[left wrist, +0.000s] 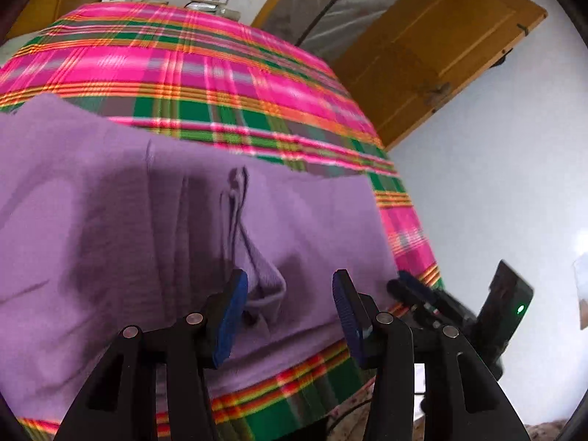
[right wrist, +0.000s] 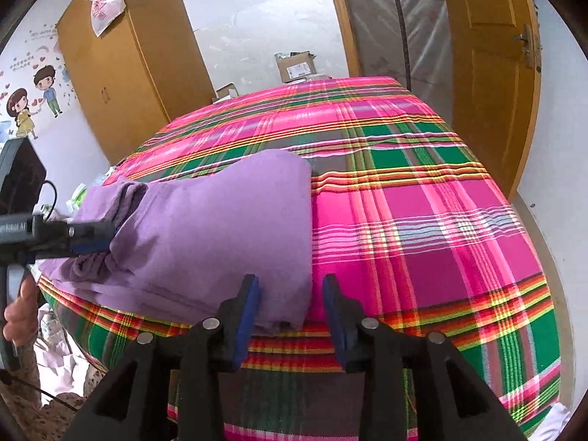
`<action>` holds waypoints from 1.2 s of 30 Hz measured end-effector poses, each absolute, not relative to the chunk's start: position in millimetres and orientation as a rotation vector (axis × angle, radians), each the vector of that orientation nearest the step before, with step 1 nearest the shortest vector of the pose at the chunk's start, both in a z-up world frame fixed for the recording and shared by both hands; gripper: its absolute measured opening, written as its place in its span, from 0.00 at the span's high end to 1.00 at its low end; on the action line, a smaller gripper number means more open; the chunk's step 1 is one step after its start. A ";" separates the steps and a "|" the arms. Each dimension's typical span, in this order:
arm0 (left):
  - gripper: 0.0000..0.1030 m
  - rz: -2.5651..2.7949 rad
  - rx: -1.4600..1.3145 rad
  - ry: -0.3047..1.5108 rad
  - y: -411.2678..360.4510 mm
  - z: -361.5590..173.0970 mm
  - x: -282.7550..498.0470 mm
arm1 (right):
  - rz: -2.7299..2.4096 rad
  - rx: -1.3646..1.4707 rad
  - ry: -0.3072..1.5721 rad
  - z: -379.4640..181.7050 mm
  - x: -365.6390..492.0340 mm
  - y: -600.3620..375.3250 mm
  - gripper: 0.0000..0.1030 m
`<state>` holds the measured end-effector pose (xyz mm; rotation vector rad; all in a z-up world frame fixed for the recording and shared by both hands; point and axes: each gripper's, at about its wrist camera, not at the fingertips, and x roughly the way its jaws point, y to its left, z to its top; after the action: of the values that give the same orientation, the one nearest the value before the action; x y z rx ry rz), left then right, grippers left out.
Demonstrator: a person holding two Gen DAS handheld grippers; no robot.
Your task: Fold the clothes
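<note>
- Nearest, right hand-held gripper (right wrist: pixel 292 307): tilted down and forward over the near edge of the bed, blue pads apart, with the near right corner of the soft purple cloth garment (right wrist: pixel 220 228) lying between them, close to the left pad and not pinched.
- Could go wrong on closing: catching only the top layer of that corner, so the lower layers stay behind and the fold opens up.
- Could also nip the pink, green and orange plaid bed sheet (right wrist: pixel 422 220) just under the corner and drag it along.
- Left hand-held gripper (left wrist: pixel 290 305): pitched down at a similar slant over the garment's near hem, pads apart, a puckered loop of cloth resting by the left pad, the right pad clear of it.
- Held from below by a bare hand (right wrist: pixel 16 308) at the left rim of the right wrist view, tips touching the bunched left end of the garment.
- Lies close to the bed's near edge, hem just short of the drop; a pull toward the person could slide the garment off.
- Farther in, a raised ridge of cloth (left wrist: pixel 239 220) running up the middle: likely to get folded in as a crease unless smoothed.
- With uneven lift between the two sides, could skew the fold line.
- Beyond, bare plaid sheet, then cardboard boxes (right wrist: pixel 296 68) past the far edge, well apart from the work.
</note>
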<state>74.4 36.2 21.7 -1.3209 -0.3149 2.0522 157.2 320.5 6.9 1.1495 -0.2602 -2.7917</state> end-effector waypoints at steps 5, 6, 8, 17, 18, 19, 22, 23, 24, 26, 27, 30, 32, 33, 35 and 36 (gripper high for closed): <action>0.52 2.077 -1.356 -0.284 26.2 17.6 82.2 | -2.824 1.078 -0.227 18.6 157.7 314.2 0.65; 0.52 2.079 -1.351 -0.295 24.8 18.0 82.9 | -2.818 1.072 -0.223 19.2 156.7 312.0 0.65; 0.52 2.092 -1.344 -0.312 22.8 20.2 84.9 | -2.808 1.072 -0.211 18.7 155.8 308.7 0.65; 0.52 2.113 -1.383 -0.275 25.8 21.0 87.7 | -2.792 1.152 -0.266 6.1 162.9 322.8 0.64; 0.52 2.110 -1.401 -0.266 26.2 19.8 87.6 | -2.797 1.151 -0.249 7.5 163.0 321.6 0.64; 0.52 2.108 -1.429 -0.253 27.2 17.7 86.4 | -2.804 1.147 -0.238 9.0 163.0 320.7 0.64; 0.52 2.116 -1.452 -0.239 27.3 16.8 87.0 | -2.828 1.125 -0.222 14.2 162.9 319.0 0.64; 0.52 2.123 -1.444 -0.238 27.3 18.6 88.2 | -2.834 1.105 -0.227 17.2 162.8 319.4 0.64; 0.52 2.125 -1.424 -0.243 27.0 22.9 89.5 | -2.833 1.080 -0.235 20.7 162.0 319.6 0.64; 0.52 2.127 -1.375 -0.249 28.0 32.0 91.8 | -2.828 1.045 -0.238 25.2 157.7 318.2 0.64; 0.52 2.127 -1.347 -0.250 29.0 36.7 92.8 | -2.825 1.039 -0.235 26.8 154.4 316.2 0.64; 0.52 2.125 -1.266 -0.256 32.2 50.7 95.1 | -2.806 1.019 -0.230 30.8 144.0 309.2 0.64; 0.52 2.120 -1.244 -0.270 36.9 55.7 88.7 | -2.778 1.020 -0.222 28.8 137.7 301.0 0.64; 0.52 2.108 -1.239 -0.282 40.6 55.9 85.0 | -2.766 1.022 -0.216 27.5 134.7 296.7 0.64; 0.52 2.084 -1.230 -0.305 48.0 56.3 77.6 | -2.743 1.036 -0.201 23.3 130.7 289.0 0.64; 0.52 2.073 -1.226 -0.314 52.0 56.1 73.9 | -2.737 1.041 -0.198 21.7 129.4 286.4 0.64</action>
<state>73.9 52.0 56.1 -1.2261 -0.3141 2.0733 129.4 286.4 21.7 1.0407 -0.1977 -2.7365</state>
